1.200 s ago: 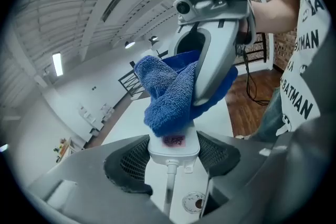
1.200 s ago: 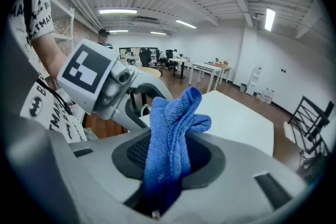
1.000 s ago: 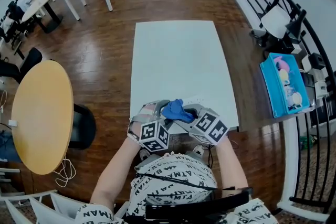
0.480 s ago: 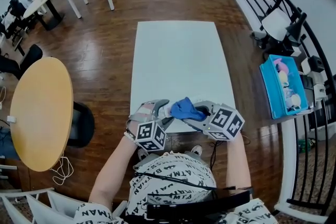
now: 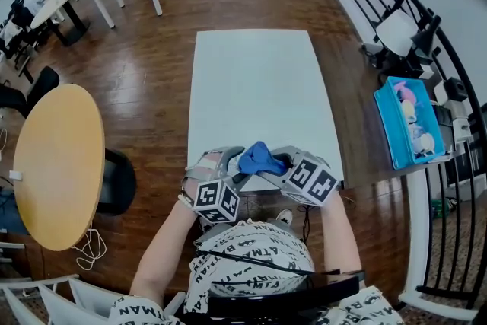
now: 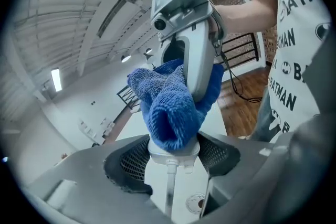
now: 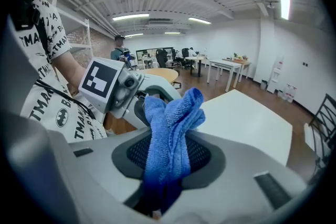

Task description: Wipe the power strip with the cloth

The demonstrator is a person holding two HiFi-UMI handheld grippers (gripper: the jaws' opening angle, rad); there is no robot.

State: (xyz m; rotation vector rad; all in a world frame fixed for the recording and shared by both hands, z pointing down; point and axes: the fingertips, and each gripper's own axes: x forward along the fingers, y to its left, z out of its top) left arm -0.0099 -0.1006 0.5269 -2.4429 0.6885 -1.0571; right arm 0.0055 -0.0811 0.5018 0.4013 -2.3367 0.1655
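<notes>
Currently both tongs meet at the near edge of the white worktop (image 5: 259, 80), close in front of the person. L tongs (image 5: 233, 167) are clamped on the end of the white power strip (image 6: 173, 150), w/ its cord (image 6: 169, 186) running down btwn the jaws. R tongs (image 5: 274, 164) grip the blue cloth (image 5: 257, 157), bunched up and pressed onto the strip's top.

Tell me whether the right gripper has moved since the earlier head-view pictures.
Yes. The right gripper has swung back left, away from the near right corner of the table that it reached half a second ago.
</notes>
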